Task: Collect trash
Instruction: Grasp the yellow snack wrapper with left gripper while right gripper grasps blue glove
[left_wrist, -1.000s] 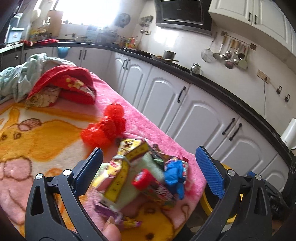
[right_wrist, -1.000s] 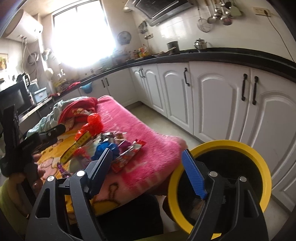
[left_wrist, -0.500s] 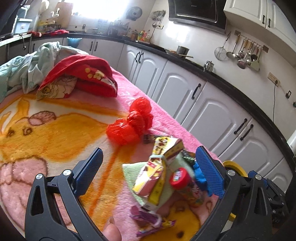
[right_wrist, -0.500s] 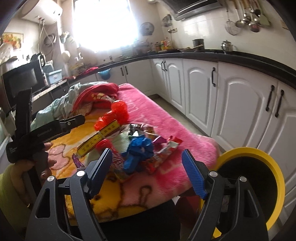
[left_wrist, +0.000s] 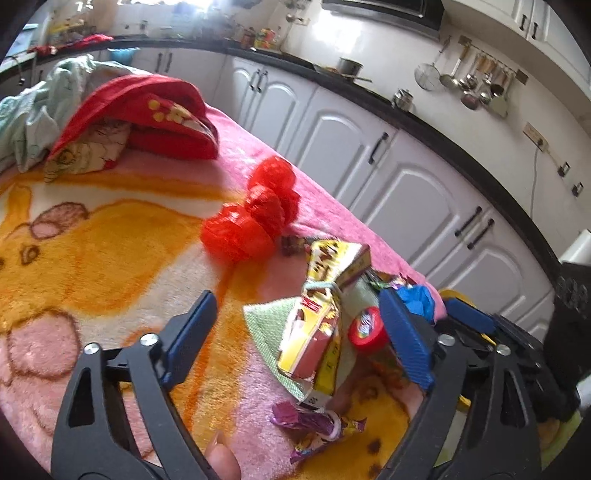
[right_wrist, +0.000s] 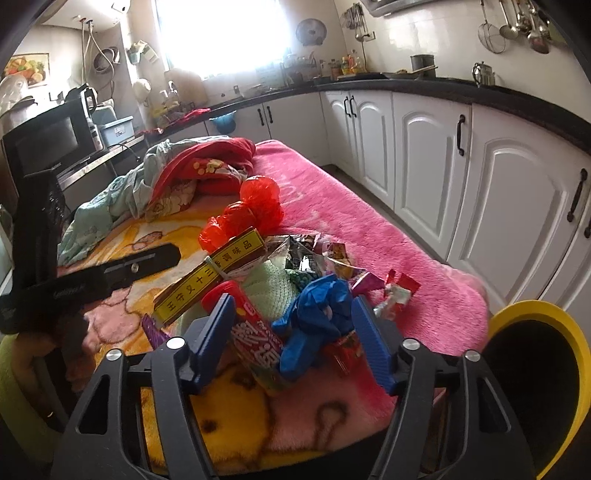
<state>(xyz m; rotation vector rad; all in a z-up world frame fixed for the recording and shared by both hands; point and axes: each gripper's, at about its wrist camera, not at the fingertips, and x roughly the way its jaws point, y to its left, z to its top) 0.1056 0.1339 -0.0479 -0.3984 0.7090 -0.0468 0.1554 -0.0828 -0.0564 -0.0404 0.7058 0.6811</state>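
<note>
So both claws are closing: right gripper (right_wrist: 291, 339) straddles the blue wrapper (right_wrist: 314, 317) mid-frame, left gripper (left_wrist: 295, 336) around the yellow carton (left_wrist: 321, 317), neither pinched yet; yellow bin (right_wrist: 535, 369) lower right.

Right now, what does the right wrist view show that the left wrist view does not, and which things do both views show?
Only the right wrist view shows the bright window, the black microwave and the open inside of the yellow bin. Only the left wrist view shows the purple wrapper at full length. Both show the red plastic bag, the yellow box, the blue glove and the pink blanket.
</note>
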